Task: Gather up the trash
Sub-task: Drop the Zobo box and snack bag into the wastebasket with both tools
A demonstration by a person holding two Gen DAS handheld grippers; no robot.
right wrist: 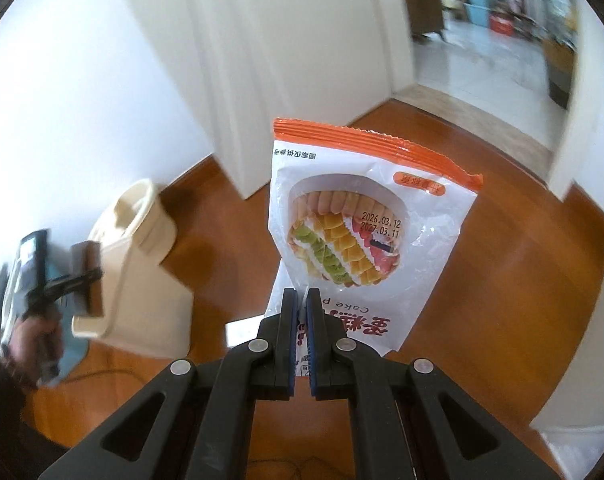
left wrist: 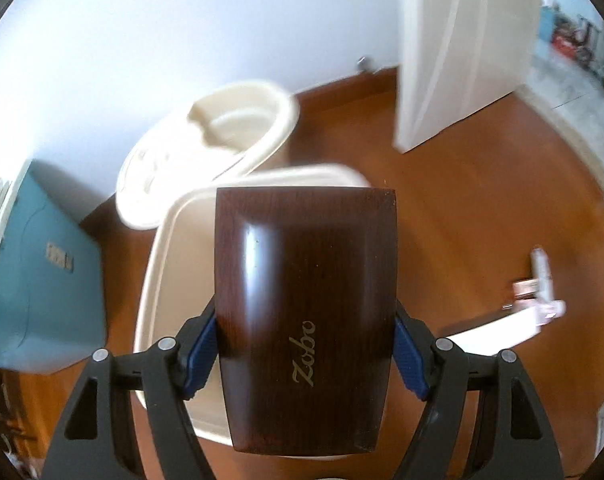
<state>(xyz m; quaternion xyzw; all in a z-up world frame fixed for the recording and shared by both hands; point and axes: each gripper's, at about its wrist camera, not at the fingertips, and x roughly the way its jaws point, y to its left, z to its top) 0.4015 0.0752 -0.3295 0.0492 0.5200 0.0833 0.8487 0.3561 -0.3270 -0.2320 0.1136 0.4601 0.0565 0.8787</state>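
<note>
My left gripper (left wrist: pixel 304 356) is shut on a dark wood-grain box (left wrist: pixel 306 312) with gold lettering, its blue pads (left wrist: pixel 202 354) pressing both sides. The box hangs above a cream trash bin (left wrist: pixel 170 264) whose lid (left wrist: pixel 206 140) stands tipped back. My right gripper (right wrist: pixel 301 312) is shut on the lower edge of a white and orange cake-powder bag (right wrist: pixel 366 224), which stands up in front of it, above the wooden floor. In the right wrist view the left gripper (right wrist: pixel 88 276) with the box (right wrist: pixel 90 280) hovers beside the bin (right wrist: pixel 138 280) at the left.
A teal box (left wrist: pixel 38 280) stands left of the bin against the white wall. A white door (left wrist: pixel 458 48) hangs open ahead, with a tiled room beyond it. Small pink and white packaging (left wrist: pixel 542 280) and a white sheet (left wrist: pixel 494 332) lie on the wooden floor (left wrist: pixel 482 200) at the right.
</note>
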